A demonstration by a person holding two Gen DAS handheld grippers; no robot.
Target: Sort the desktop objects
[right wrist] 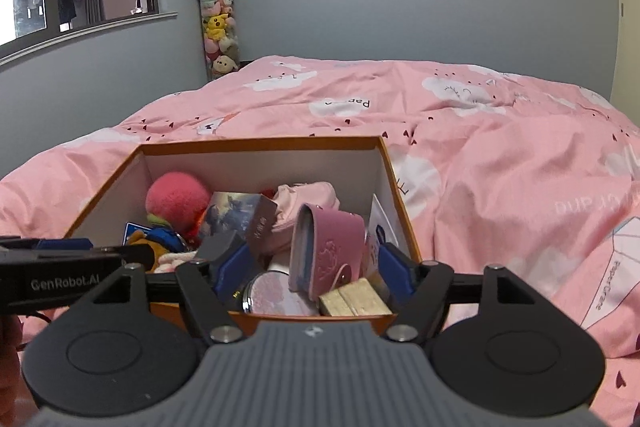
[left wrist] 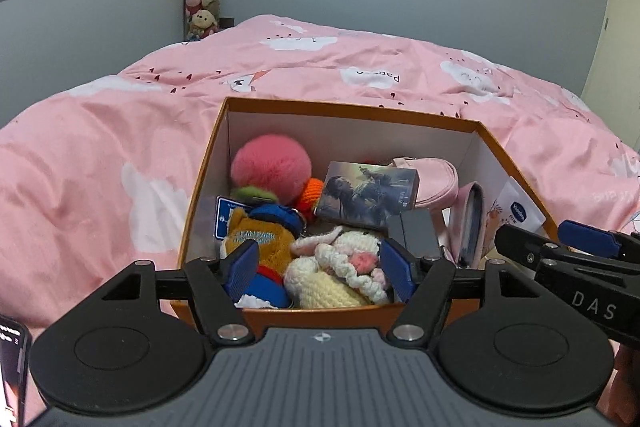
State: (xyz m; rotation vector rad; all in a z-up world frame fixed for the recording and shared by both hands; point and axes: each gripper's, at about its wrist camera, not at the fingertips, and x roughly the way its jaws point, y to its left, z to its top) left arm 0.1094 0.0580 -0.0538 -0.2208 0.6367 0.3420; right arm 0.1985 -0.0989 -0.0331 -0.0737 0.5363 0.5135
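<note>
Orange box (left wrist: 348, 109), open-topped with white inner walls, is sitting on the bed over a pink cloud-print duvet (left wrist: 100, 147), directly ahead of both tools and crammed with small objects. Left gripper (left wrist: 320, 269) is hovering at the near rim, jaws standing wide and holding nothing; its blue pads (left wrist: 242, 267) are flanking a cream crocheted toy (left wrist: 340, 267) and a brown plush with a blue cap (left wrist: 260, 233) lying at the box's near end. Right gripper (right wrist: 314, 269) is hovering at the near right part of the same box (right wrist: 260, 143), jaws likewise wide and gripping nothing; between its pads are showing a pink snap pouch (right wrist: 326, 247), a round compact (right wrist: 276, 293) and a pale yellow block (right wrist: 356, 301). Each tool is appearing at the edge of the other's view, so the two are working side by side. Further in, a printed card box (left wrist: 366, 195) is leaning on the heap, with a dark grey block (left wrist: 416, 233) just beside it. A Vaseline packet (left wrist: 518, 211) is standing against the right wall. At the far end a pink pompom (left wrist: 272, 165) is resting in the left corner, an orange knitted piece (left wrist: 312, 191) touching it, and a pale pink bag (left wrist: 432, 179) to the right. Beyond the bed, a column of plush toys (right wrist: 218, 27) is standing against the grey wall.
</note>
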